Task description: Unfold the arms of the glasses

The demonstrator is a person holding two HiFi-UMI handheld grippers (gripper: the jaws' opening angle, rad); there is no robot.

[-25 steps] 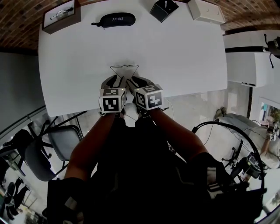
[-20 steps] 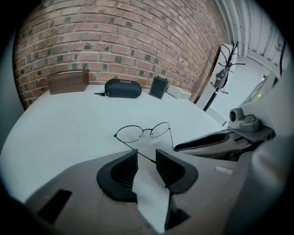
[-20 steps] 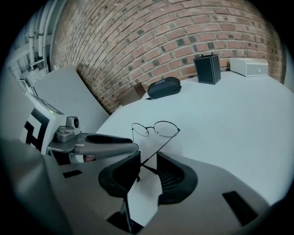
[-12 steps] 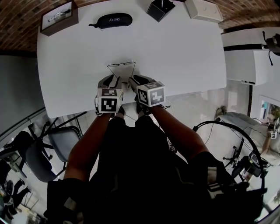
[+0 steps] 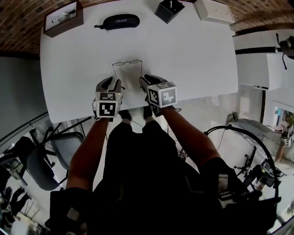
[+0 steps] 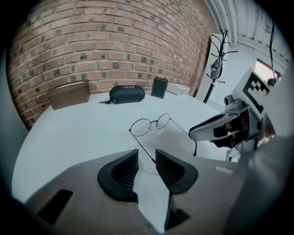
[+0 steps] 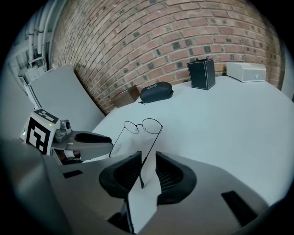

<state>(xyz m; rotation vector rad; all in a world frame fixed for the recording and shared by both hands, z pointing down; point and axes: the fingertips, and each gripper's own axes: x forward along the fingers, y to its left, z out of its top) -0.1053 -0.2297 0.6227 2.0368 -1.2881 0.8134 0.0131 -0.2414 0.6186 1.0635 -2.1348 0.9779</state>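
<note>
Wire-rimmed glasses (image 6: 149,125) lie on the white table (image 5: 193,55) just ahead of both grippers, with the arms swung out. One temple tip runs back between the spread fingers of the left gripper (image 6: 146,167), the other between those of the right gripper (image 7: 148,167). Neither pinches its arm, probably having just let go. Far beyond the fingertips sit a black case (image 5: 120,20) and a dark box (image 5: 168,9). Nothing obstructs.

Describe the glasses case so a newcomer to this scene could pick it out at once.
Start at the white table and look along its far edge, by the brick wall. There, between the brown box on the left and the upright black box, lies the glasses case. It alone is a dark, rounded, elongated pouch with pale lettering.
</note>
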